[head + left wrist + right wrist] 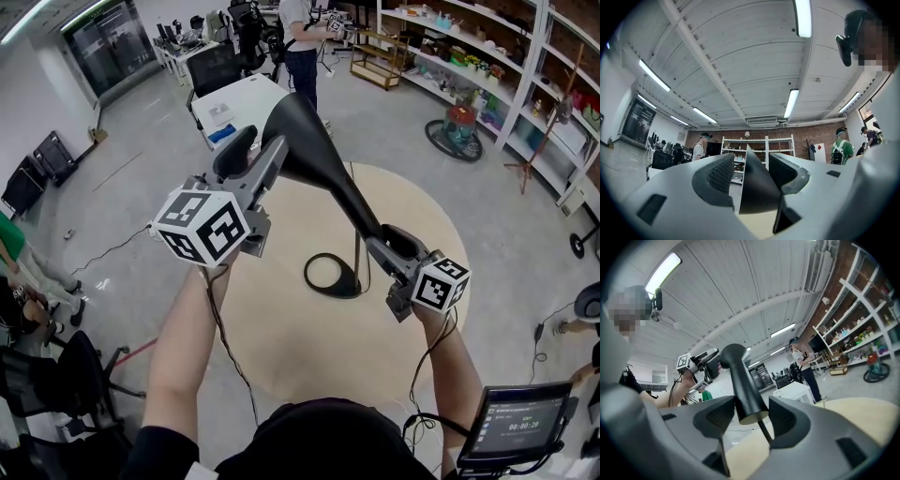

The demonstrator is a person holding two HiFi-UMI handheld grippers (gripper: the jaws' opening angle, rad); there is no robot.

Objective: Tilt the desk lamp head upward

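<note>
A black desk lamp stands on a round beige table [441,216]; its ring base [330,277] and thin stem [357,258] are near the table's middle. The long horn-shaped lamp head [309,141] slants up toward the far left. My left gripper [267,155] is shut on the wide end of the head, whose black edge [757,192] sits wedged between the pads. My right gripper [389,242] is shut on the narrow lower end of the head [740,380], just above where the stem [764,430] comes out. Both cameras look along their jaws, left gripper [746,176] and right gripper [751,411].
A white desk [239,103] stands just beyond the table, and a person [302,42] stands behind it. Shelves [487,56] line the right wall. Office chairs [47,375] are at the near left, a screen [525,422] at the near right.
</note>
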